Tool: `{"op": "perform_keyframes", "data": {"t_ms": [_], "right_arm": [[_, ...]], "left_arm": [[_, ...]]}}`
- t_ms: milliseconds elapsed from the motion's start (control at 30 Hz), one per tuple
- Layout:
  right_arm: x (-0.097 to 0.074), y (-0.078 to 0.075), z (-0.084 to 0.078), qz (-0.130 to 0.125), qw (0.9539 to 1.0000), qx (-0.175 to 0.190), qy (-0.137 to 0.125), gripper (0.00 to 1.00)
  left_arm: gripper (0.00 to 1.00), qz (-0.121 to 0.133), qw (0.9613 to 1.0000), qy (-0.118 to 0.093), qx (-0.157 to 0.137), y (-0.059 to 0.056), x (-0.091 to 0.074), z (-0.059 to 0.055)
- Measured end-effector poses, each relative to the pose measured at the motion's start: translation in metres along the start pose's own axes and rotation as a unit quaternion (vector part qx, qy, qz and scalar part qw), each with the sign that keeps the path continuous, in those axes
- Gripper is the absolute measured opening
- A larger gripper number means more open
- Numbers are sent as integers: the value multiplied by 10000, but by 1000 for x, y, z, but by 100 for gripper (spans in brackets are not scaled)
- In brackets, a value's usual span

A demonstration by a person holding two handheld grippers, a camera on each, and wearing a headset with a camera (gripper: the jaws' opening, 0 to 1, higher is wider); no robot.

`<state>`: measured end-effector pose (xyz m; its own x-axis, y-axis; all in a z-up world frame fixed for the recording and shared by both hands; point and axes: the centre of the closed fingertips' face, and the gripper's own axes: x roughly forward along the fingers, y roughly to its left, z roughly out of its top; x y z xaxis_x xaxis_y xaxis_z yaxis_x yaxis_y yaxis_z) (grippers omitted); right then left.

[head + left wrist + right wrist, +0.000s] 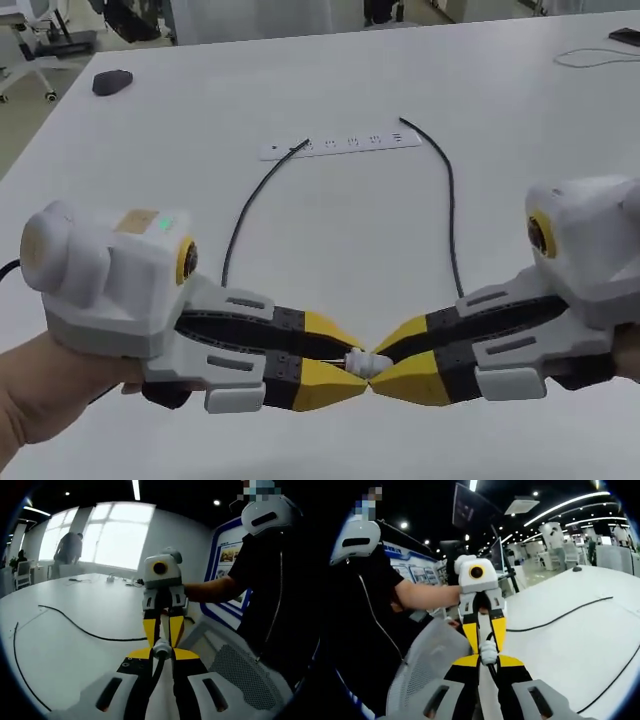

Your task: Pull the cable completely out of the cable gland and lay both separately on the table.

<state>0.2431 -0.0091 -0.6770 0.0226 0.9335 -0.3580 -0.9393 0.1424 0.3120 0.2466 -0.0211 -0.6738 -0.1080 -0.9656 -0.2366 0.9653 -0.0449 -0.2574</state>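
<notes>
Two grippers meet tip to tip, with the gland (358, 361) caught between them above the table (330, 260).
The left gripper (345, 368) has its jaws clamped on the white gland. The right gripper (388, 368) has its jaws closed hard against it, on the cable (240, 215) as far as I can tell. It is best to hold the gland firm and draw the right gripper straight back along the cable's line, without twisting. Both cable runs trail beyond the jaws towards a power strip (345, 143) and might snag there.

A white plastic power strip (345, 143) lies upper centre on the white table (150, 170); a dark oval mouse (112, 82) sits upper left.
</notes>
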Motion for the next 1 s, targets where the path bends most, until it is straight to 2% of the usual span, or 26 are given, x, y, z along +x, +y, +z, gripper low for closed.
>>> {"op": "perform_keyframes", "data": {"t_ms": [100, 167, 233, 267, 300, 367, 433, 467, 533, 567, 633, 667, 700, 767, 833, 1000], "right_arm": [[0, 3, -1, -101, 9989, -450, 118, 7], [0, 3, -1, -196, 9971, -718, 134, 7], [0, 2, -1, -347, 9926, -1153, 179, 7], [0, 2, 0, -436, 9886, -1429, 197, 7], [0, 2, -1, -484, 9858, -1592, 244, 7], [0, 2, -1, -577, 9802, -1871, 305, 7], [1, 1, -2, -629, 9777, -1965, 393, 7], [0, -1, -2, -708, 9735, -2127, 455, 7], [0, -2, -2, -762, 9714, -2196, 484, 7], [0, -3, -2, -818, 9675, -2334, 532, 7], [1, -5, -2, -862, 9641, -2438, 598, 7], [1, -7, -3, -904, 9624, -2481, 635, 7], [2, -8, -4, -894, 9630, -2459, 651, 7], [3, -9, -4, -915, 9597, -2566, 692, 7], [2, -9, -4, -924, 9593, -2578, 694, 7], [2, -12, 0, -997, 9550, -2711, 674, 7]], "left_arm": [[14, -23, 9997, -12, -249, 1, -1, -1], [14, -25, 9995, -29, -305, 2, -1, -2], [14, -34, 9989, -61, -462, 3, -1, -2], [14, -40, 9974, -128, -704, 4, -1, -1], [14, -43, 9967, -128, -806, 4, -2, -2], [14, -58, 9962, -185, -853, 6, -2, -2], [14, -51, 9959, -172, -890, 6, 0, -2], [14, -36, 9952, -171, -963, 7, 0, -3], [14, -30, 9946, -198, -1022, 8, 0, -2], [14, -20, 9935, -211, -1119, 9, 0, -2], [14, 4, 9907, -222, -1340, 11, 0, -3], [14, 27, 9916, -229, -1276, 12, 1, -4], [14, 31, 9913, -222, -1300, 12, 1, -5], [14, 35, 9905, -213, -1359, 12, 1, -5], [14, 34, 9902, -228, -1374, 13, 0, -5], [14, 88, 9882, -330, -1496, 14, -2, -2]]}}
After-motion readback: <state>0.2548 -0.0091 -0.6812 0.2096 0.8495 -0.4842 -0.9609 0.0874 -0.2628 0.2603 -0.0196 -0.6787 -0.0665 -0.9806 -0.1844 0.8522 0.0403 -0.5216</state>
